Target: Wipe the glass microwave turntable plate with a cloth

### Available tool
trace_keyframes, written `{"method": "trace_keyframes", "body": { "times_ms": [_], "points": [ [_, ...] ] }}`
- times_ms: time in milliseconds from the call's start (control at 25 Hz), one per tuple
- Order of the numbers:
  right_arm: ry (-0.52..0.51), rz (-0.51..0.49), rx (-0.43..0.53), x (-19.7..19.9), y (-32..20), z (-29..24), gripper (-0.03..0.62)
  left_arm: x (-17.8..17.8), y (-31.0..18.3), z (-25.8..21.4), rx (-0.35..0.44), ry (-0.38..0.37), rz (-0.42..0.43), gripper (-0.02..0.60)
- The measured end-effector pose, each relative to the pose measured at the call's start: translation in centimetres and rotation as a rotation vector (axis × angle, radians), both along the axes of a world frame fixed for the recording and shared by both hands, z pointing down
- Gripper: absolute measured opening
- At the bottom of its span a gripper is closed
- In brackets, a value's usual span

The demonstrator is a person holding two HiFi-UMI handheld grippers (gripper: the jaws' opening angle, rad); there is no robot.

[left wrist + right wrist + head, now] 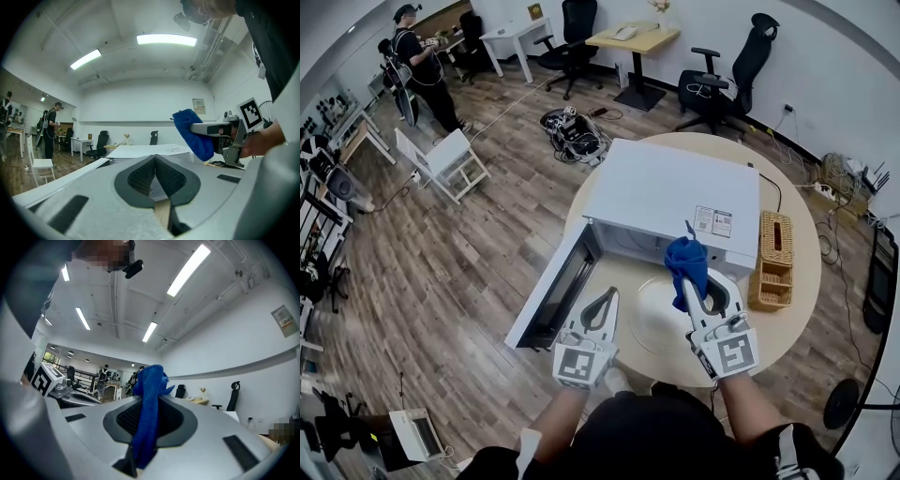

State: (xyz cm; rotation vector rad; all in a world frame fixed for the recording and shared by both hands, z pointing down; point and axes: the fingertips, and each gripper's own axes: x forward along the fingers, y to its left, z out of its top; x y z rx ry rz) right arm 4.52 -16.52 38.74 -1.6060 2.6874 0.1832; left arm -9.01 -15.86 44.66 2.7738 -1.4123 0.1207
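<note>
**Cloth poised over turntable plate, wiping not yet begun**

The right gripper [694,285], clamped on a bunched blue cloth [686,261], hangs above the glass turntable plate [654,323]. The plate lies flat near the front edge of the round table [787,323], just before the open microwave [675,192]. The left gripper [609,295] has its jaws pressed together on nothing and waits beside the plate's left rim. The next move likely calls for lowering the cloth onto the glass. The plate is clear and shows only faintly against the pale tabletop; soiling cannot be judged.
</note>
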Motion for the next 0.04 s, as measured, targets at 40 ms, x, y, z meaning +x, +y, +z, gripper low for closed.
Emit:
{"method": "trace_keyframes", "body": {
  "times_ms": [40],
  "points": [
    [0.003,0.0,0.002,-0.06,0.01,0.03,0.063,-0.05,-0.02,0.01,0.003,-0.002,0.0,0.006]
  ]
}}
